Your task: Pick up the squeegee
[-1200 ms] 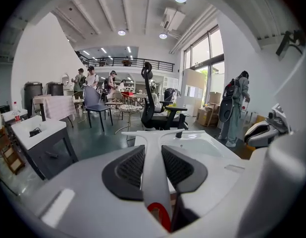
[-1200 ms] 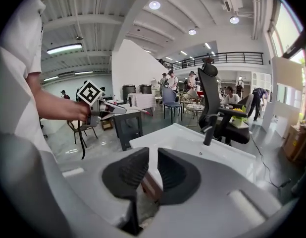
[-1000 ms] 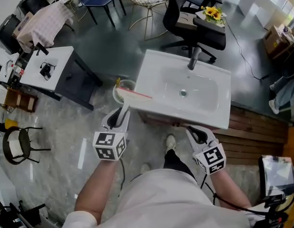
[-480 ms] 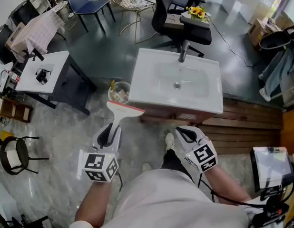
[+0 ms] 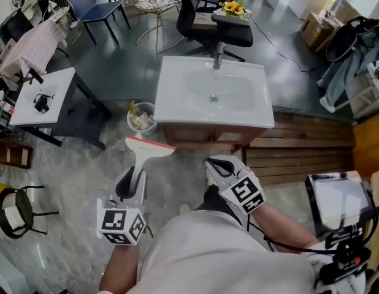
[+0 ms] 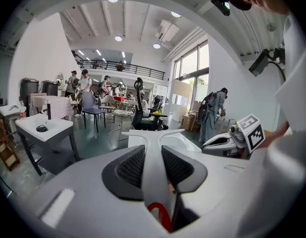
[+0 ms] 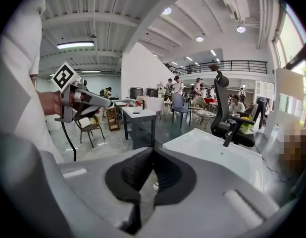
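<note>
Closest to the camera, the left gripper [image 5: 133, 179] is clamped on the handle of the squeegee [image 5: 148, 147]. Its ribbed pads press the white stem from both sides. The left gripper view shows the handle running straight out along the gripper's own line, with the red-edged blade set crosswise at the far end. That lengthwise hold looks deliberate. With the stem seated deep between the pads, the wide blade has little room to swing or twist, and it stays well ahead of the hand. The tool hangs in the air over the pale floor, touching nothing, so the pick-up reads as done.

Just to its right, the right gripper [image 5: 217, 166] has its jaws closed tip to tip with nothing between them. It probably rides alongside only because one grip is enough for so light a tool.

Beyond the blade stands a small waste bin [image 5: 140, 116] with scraps in it, just beside the left corner of the white sink [image 5: 177, 112]. The basin appears dry and bare, and its faucet [image 5: 219, 52] rises at the far rim. Wooden slats [image 5: 300, 146] lie under and to the right of the cabinet. Farther still are a black office chair [image 5: 202, 17] and a small white table [image 5: 48, 94] off to the left.
</note>
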The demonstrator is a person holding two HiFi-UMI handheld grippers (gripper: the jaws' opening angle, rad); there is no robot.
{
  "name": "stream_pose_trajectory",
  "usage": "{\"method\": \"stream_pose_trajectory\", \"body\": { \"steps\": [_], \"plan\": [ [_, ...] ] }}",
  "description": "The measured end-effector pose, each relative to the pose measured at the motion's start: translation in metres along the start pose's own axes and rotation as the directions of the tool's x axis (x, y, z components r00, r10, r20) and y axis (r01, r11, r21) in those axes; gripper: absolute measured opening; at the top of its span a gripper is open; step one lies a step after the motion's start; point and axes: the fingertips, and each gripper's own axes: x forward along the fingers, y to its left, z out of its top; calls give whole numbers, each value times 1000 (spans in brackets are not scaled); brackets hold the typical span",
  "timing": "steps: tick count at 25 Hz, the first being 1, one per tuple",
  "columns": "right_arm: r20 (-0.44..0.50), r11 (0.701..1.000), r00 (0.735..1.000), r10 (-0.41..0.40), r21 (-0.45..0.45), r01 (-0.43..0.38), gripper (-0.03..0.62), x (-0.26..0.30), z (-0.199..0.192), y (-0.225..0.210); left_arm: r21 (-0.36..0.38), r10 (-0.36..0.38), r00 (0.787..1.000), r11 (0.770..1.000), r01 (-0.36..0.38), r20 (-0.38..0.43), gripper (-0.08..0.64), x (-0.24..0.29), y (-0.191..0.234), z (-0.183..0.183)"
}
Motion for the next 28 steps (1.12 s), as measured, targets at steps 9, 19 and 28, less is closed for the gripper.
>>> {"method": "stream_pose_trajectory", "body": {
  "steps": [9, 19, 28],
  "plan": [
    [19, 1000, 1000, 19, -8, -19, 3, 2, 11, 18, 18, 4, 1000, 1000, -4, -2, 112, -13, 3, -3],
    [23, 1000, 1000, 22, -13, -21, 3, 4, 14, 15, 17, -6, 1000, 1000, 6, -1, 112, -6, 0, -3],
    [19, 1000, 1000, 14, -10, -14, 3, 5, 17, 11, 19, -21, 1000, 1000, 21, -2, 112, -2, 0, -2]
  ]
}}
